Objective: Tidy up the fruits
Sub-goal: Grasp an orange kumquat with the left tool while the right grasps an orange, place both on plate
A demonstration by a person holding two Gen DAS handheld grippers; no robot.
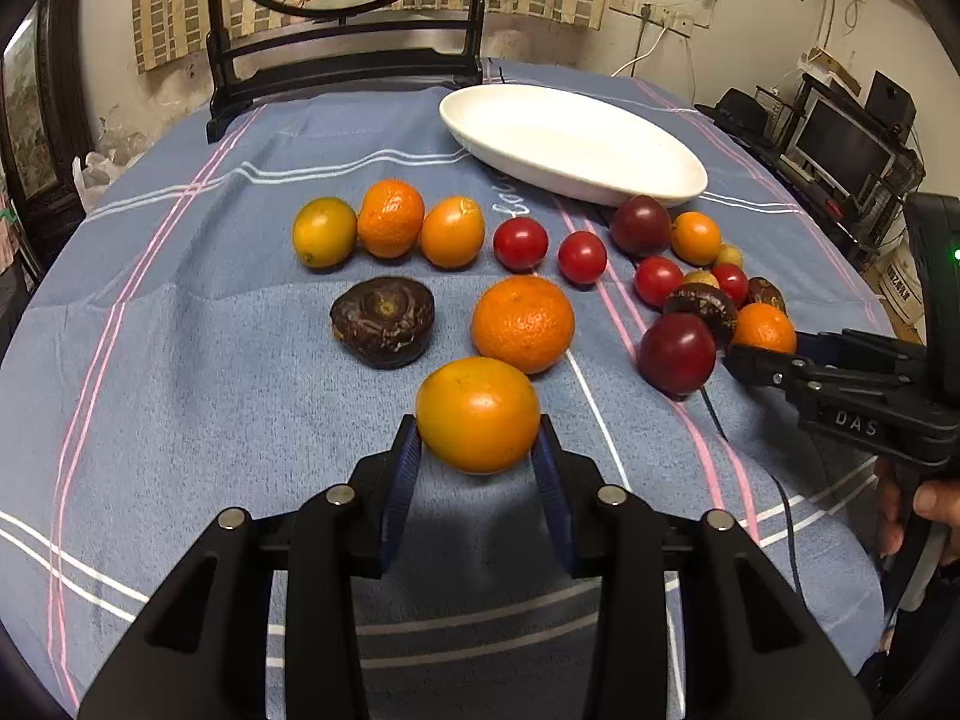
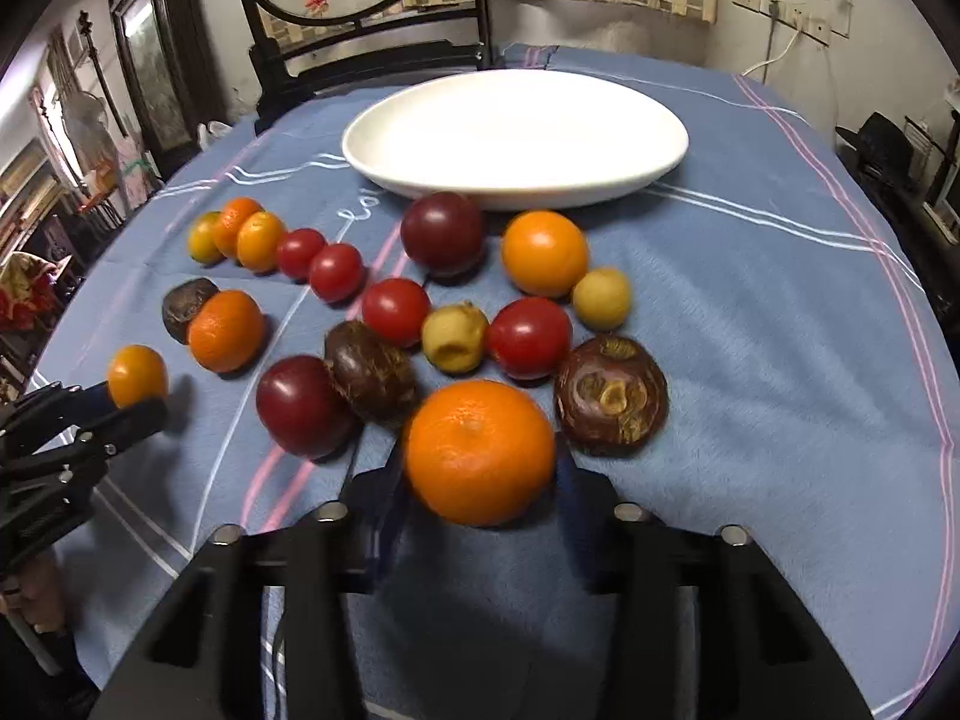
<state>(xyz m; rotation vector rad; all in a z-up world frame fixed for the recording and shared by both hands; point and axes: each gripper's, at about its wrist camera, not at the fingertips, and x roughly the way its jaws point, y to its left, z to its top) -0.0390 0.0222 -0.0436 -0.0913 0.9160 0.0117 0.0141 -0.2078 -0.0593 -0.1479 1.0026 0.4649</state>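
My left gripper (image 1: 477, 450) is shut on a smooth yellow-orange fruit (image 1: 478, 414), its blue pads pressing on both sides just above the blue cloth. In the right wrist view, my right gripper (image 2: 480, 480) is shut on a dimpled mandarin (image 2: 478, 453) at the near edge of a fruit cluster. The left gripper (image 2: 135, 402) with its fruit (image 2: 137, 375) shows at the far left. Loose on the cloth lie red tomatoes (image 2: 528, 336), dark plums (image 2: 442, 231), brown water chestnuts (image 2: 609, 396), small yellow fruits (image 2: 454, 336) and more oranges (image 2: 544, 252).
A white oval dish (image 2: 510, 195) stands empty at the back of the table, behind the fruit. A row of small oranges and tomatoes (image 1: 390, 219) runs across the middle. A dark carved chair (image 1: 342, 60) stands beyond the far edge. A person's hand (image 1: 936, 504) holds the right gripper.
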